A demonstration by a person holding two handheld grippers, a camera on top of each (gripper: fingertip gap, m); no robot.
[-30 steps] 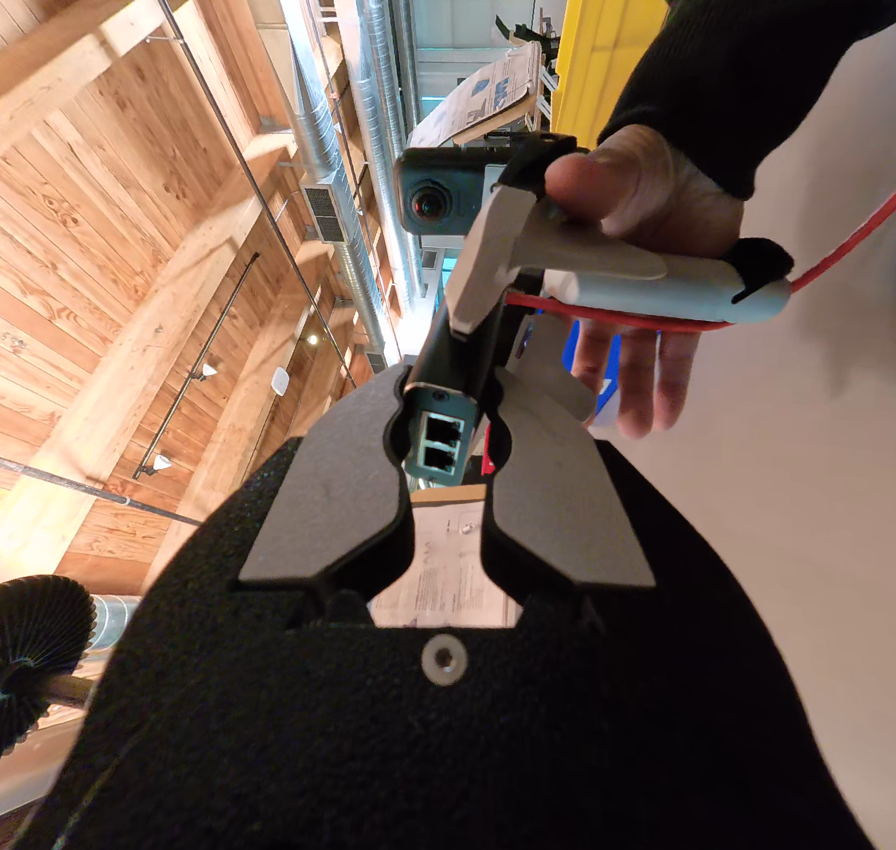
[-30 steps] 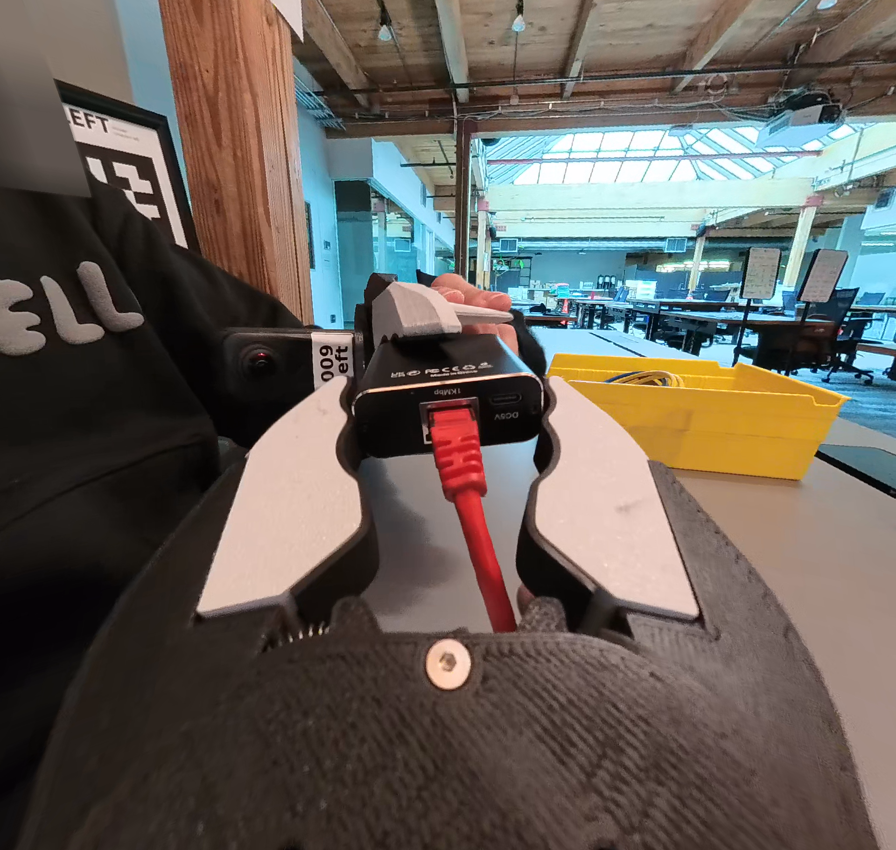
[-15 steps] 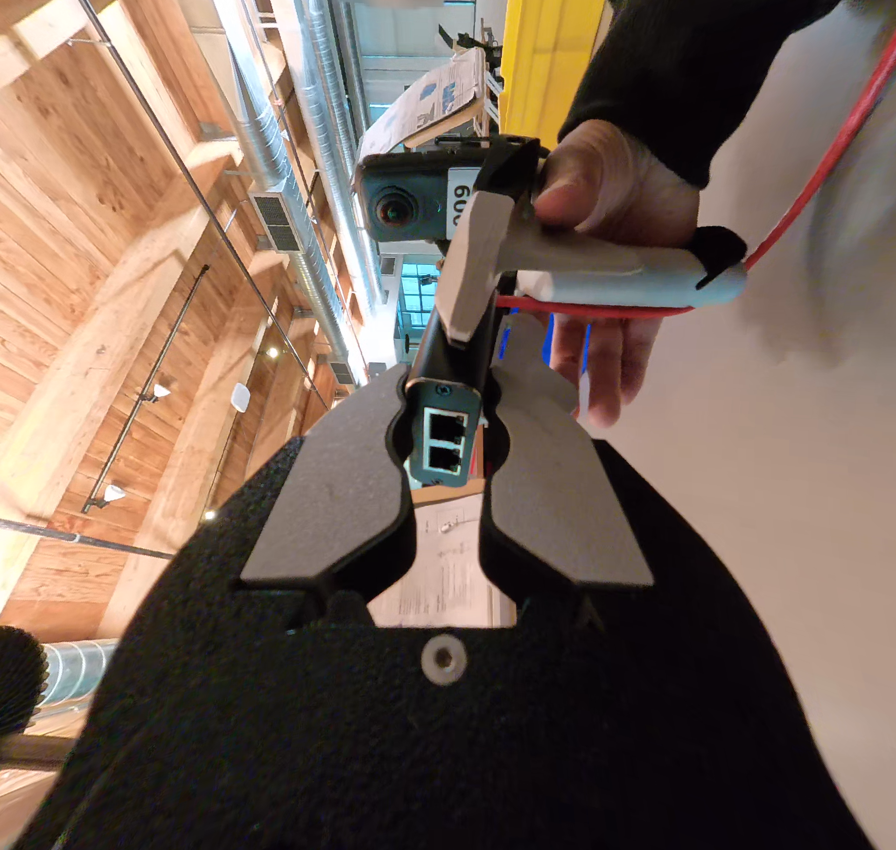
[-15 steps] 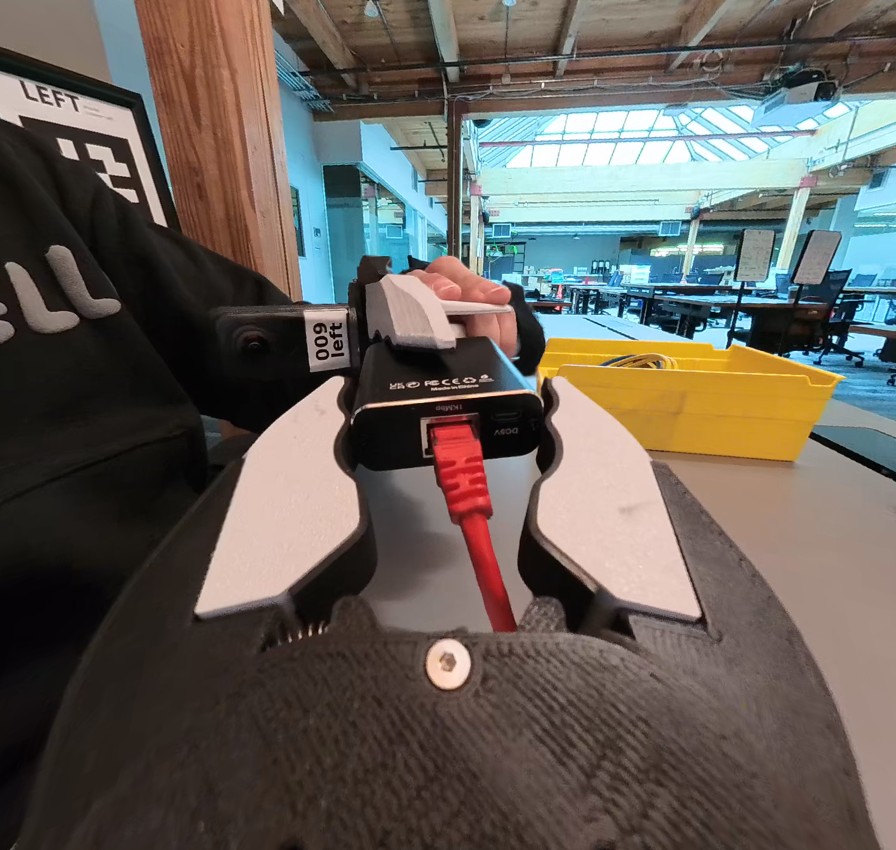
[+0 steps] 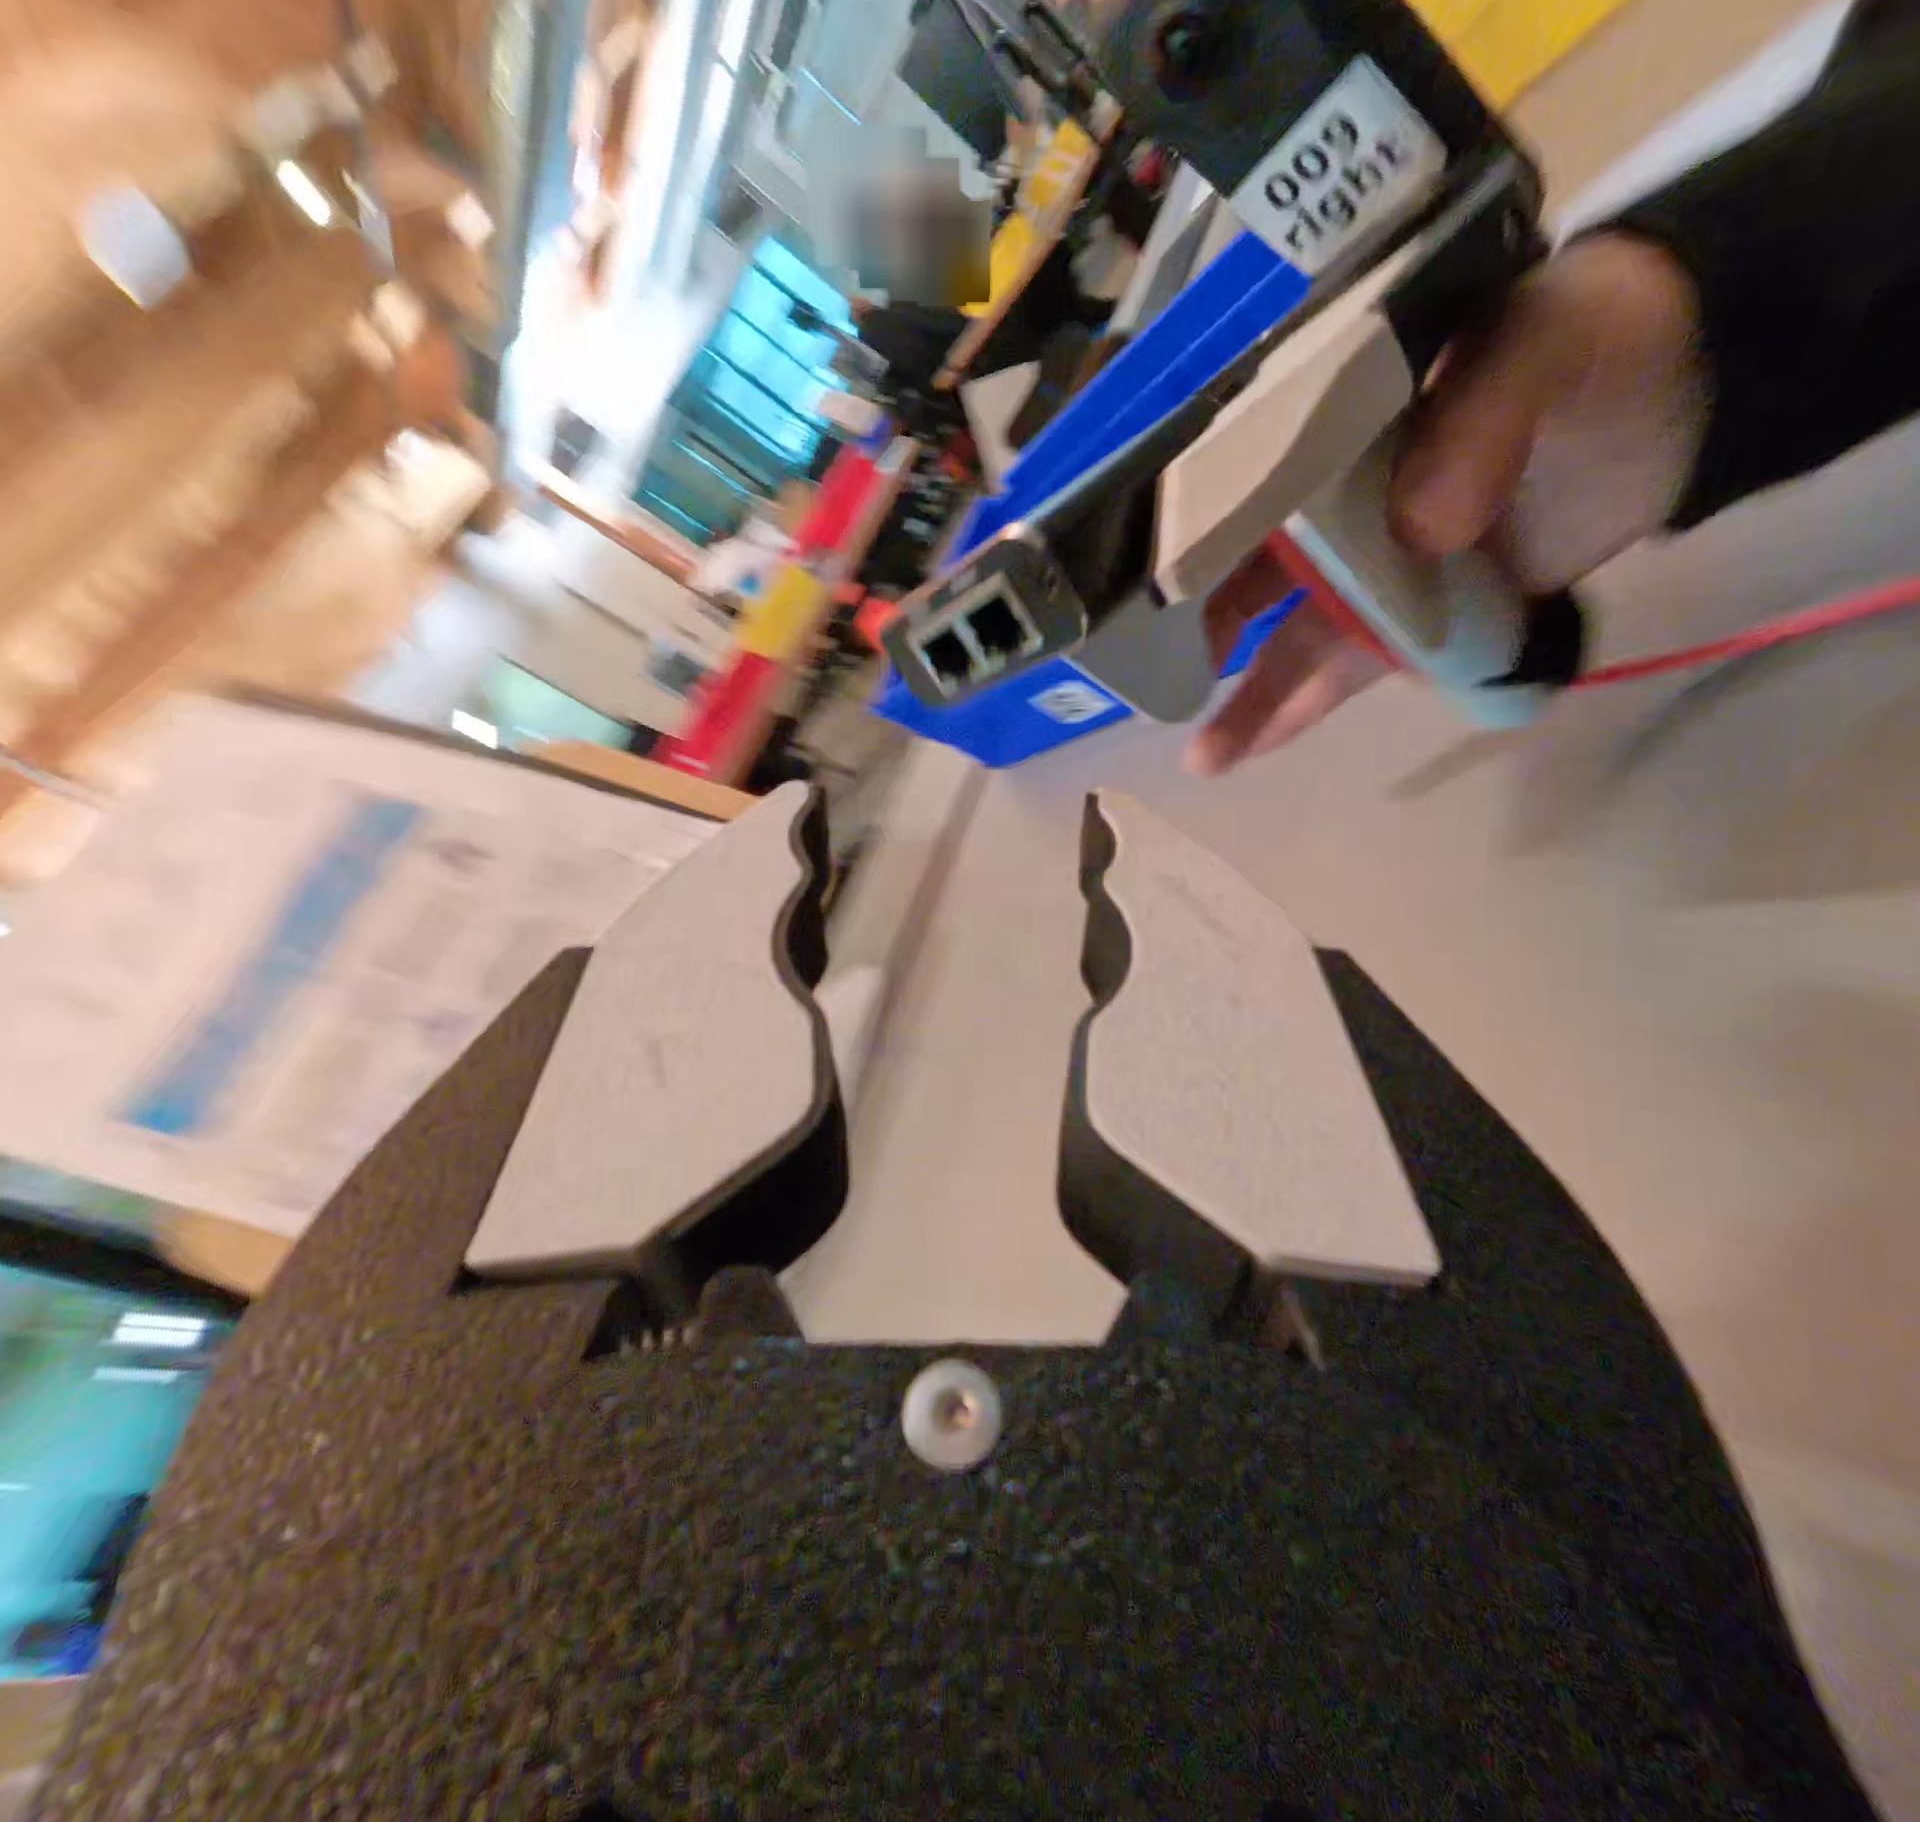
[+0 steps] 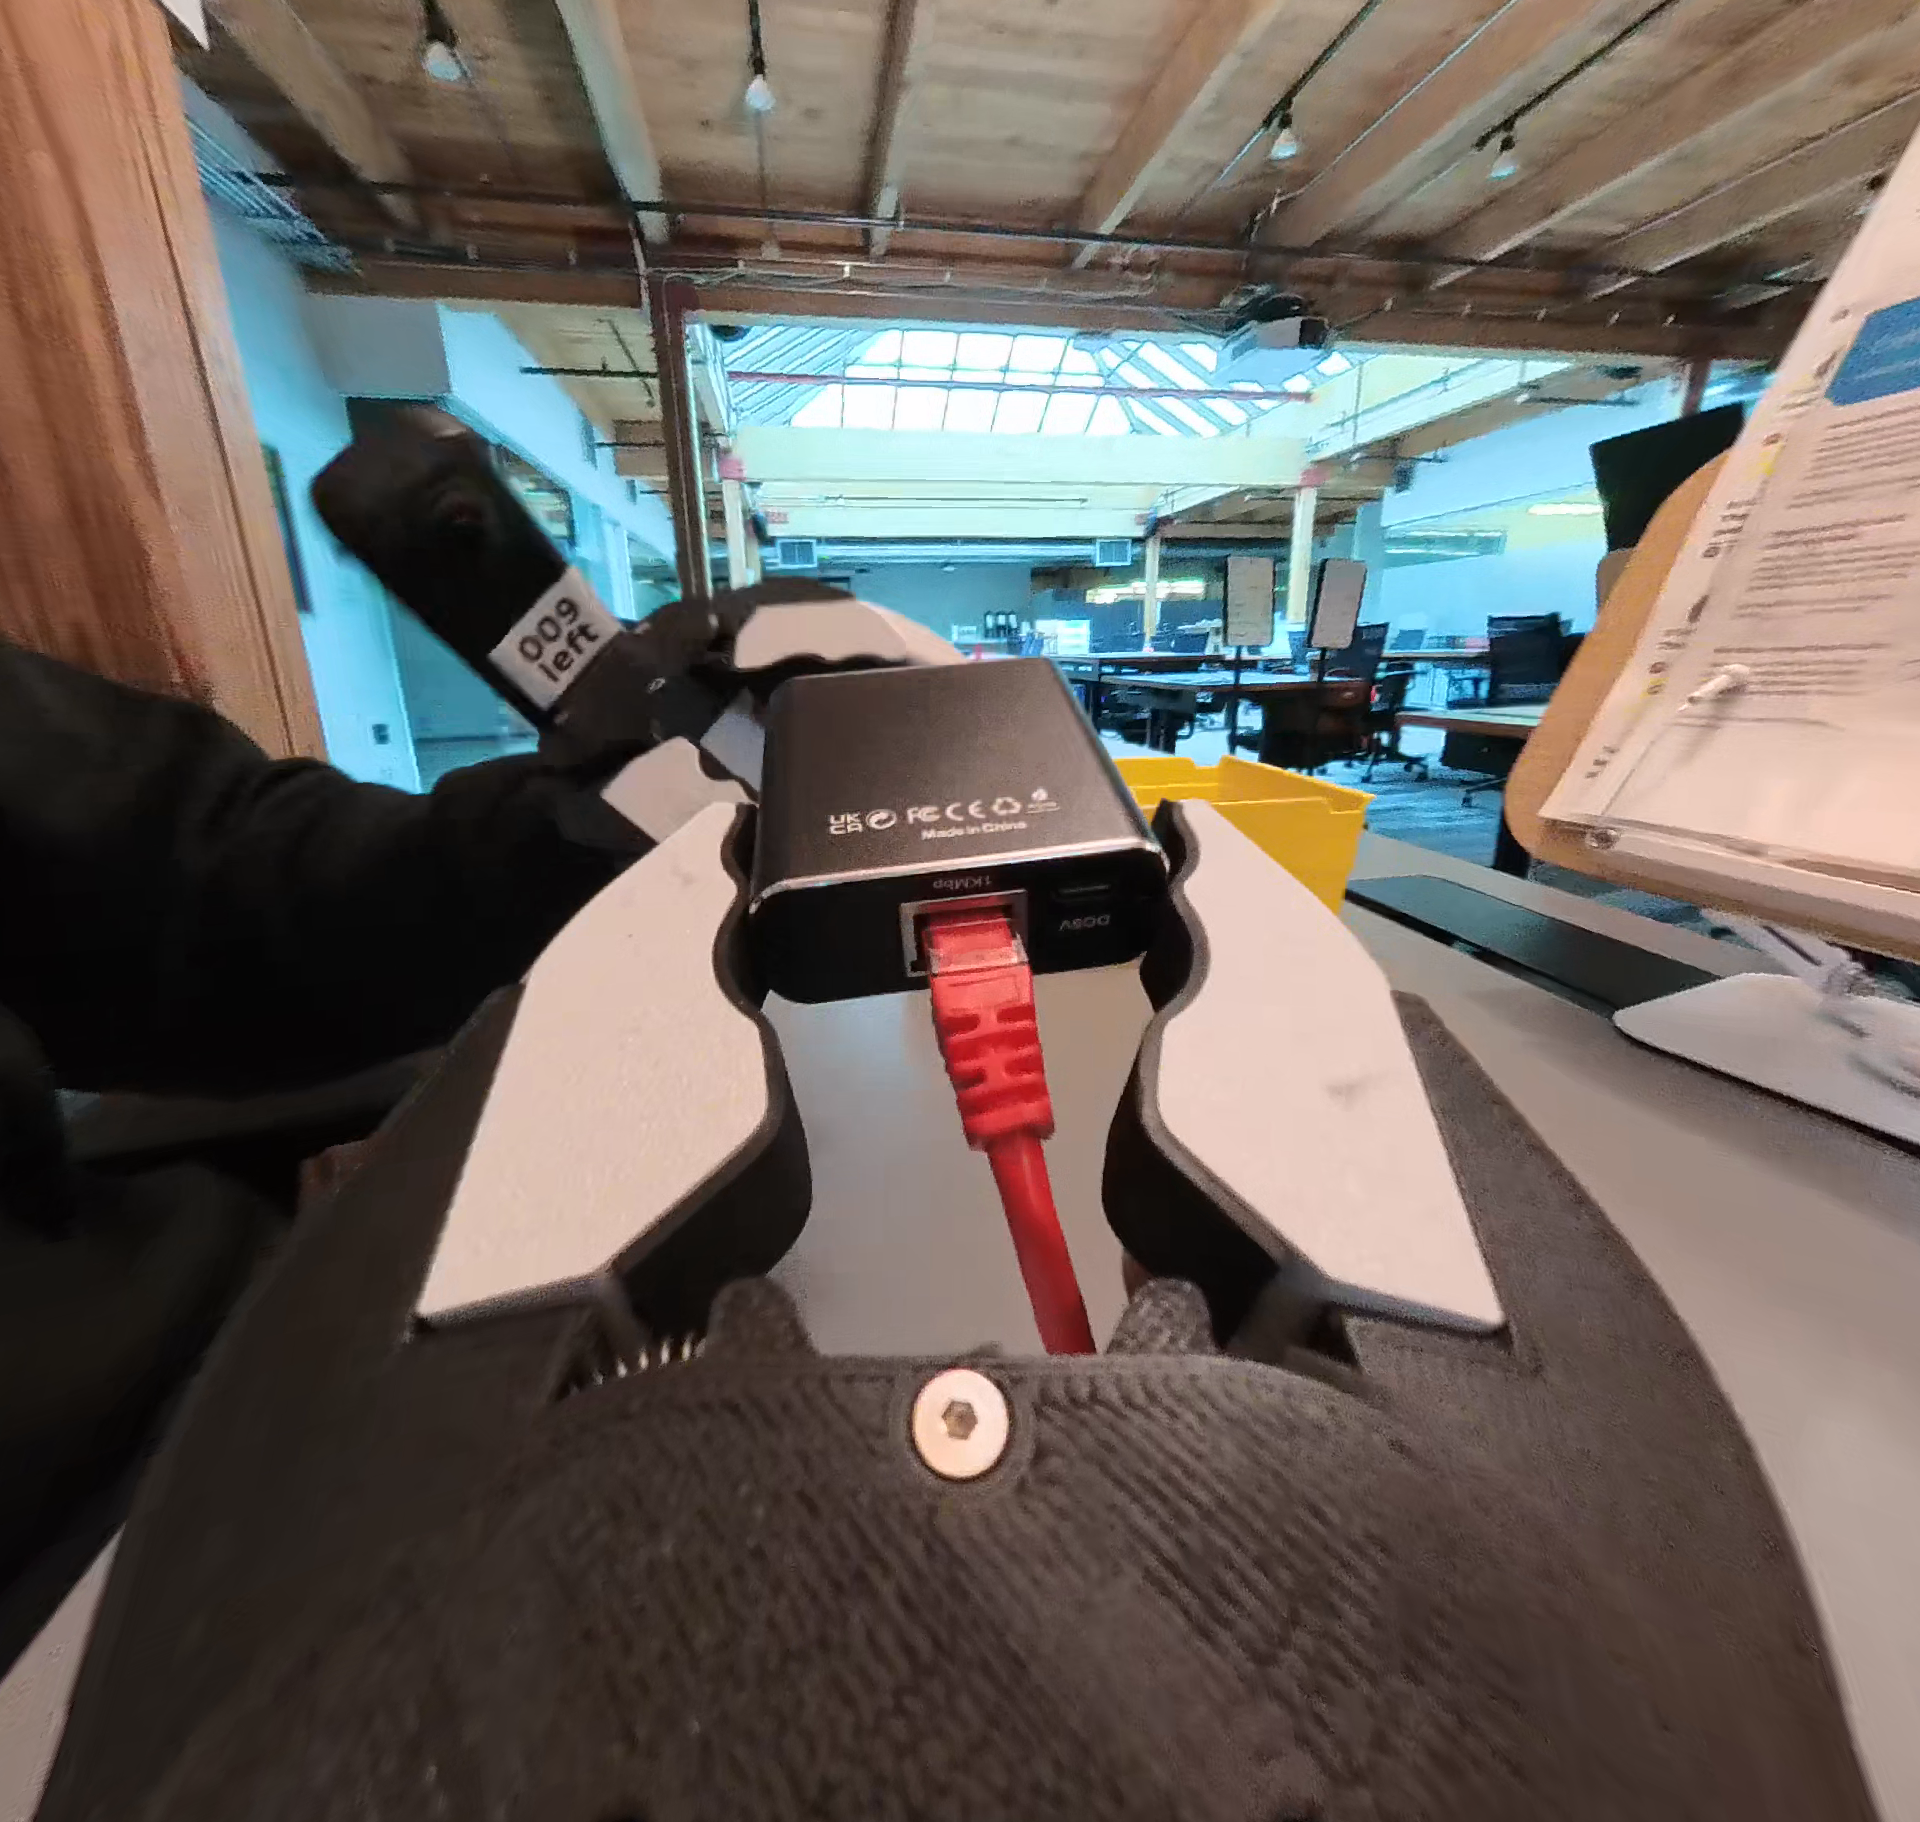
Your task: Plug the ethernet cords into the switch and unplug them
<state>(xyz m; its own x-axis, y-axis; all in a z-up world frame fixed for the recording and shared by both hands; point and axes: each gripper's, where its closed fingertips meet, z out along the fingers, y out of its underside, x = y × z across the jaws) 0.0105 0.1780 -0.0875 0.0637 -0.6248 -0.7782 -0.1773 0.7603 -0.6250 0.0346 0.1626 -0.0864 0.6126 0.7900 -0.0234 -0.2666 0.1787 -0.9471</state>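
One red cord (image 6: 995, 1055) is plugged into the near face of the black switch (image 6: 940, 816), in the left socket, and runs back between the fingers of the right hand-held gripper (image 6: 956, 925). That gripper is clamped on the switch, one finger against each side, and holds it in the air above the grey surface (image 6: 1704, 1242). In the left wrist view the far face of the switch (image 5: 982, 627) shows two empty sockets side by side, with the cord (image 5: 1745, 640) trailing off to the right behind a hand (image 5: 1496, 484) in a black sleeve that grips the right gripper's handle.

The left hand-held gripper (image 5: 951, 837) stands apart from the switch, below it in its own view, with its fingers spread wide and nothing between them. In the right wrist view it (image 6: 727, 712) lies just behind and left of the switch; whether it touches the switch there cannot be told.

A yellow bin (image 6: 1268, 827) sits on the surface behind the switch, and a blue bin (image 5: 1091, 463) shows behind it in the left view. A stand with papers (image 6: 1756, 650) is at the right.
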